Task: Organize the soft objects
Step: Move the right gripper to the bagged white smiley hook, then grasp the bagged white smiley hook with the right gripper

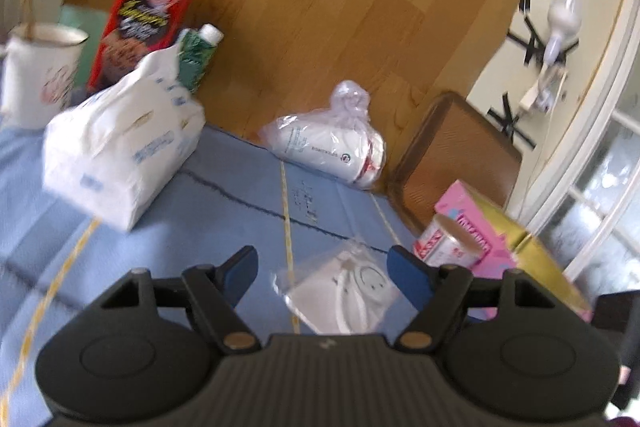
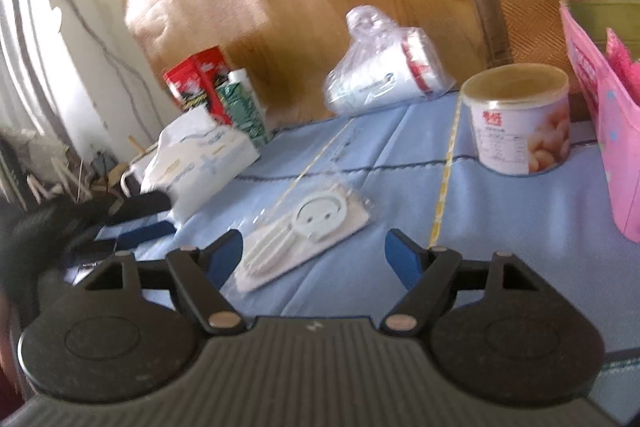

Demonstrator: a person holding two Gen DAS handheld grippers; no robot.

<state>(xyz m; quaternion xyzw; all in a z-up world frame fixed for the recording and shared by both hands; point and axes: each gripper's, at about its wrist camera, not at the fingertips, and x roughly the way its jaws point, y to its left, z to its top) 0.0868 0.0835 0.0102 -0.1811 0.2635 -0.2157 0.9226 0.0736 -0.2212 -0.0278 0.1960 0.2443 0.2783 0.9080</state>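
Left gripper [image 1: 322, 265] and right gripper [image 2: 314, 253] both wide, empty, angled down over packet [image 2: 304, 227].

tissue pack [image 1: 120, 143] print motion-blurred — unreadable, pink box [image 2: 600, 115] cut off at right edge, can [image 1: 450, 241] label smeared, mug [image 1: 40, 71] clipped left

- The left tongs [image 1: 322, 267] hang spread wide over the blue cloth [image 1: 224, 195] on the bench, nothing between them.
- A flat clear packet [image 1: 344, 291] lies just ahead of them.
- A white tissue pack [image 1: 120, 143] sits at left.
- A bagged white bundle [image 1: 332, 143] lies at the far edge.
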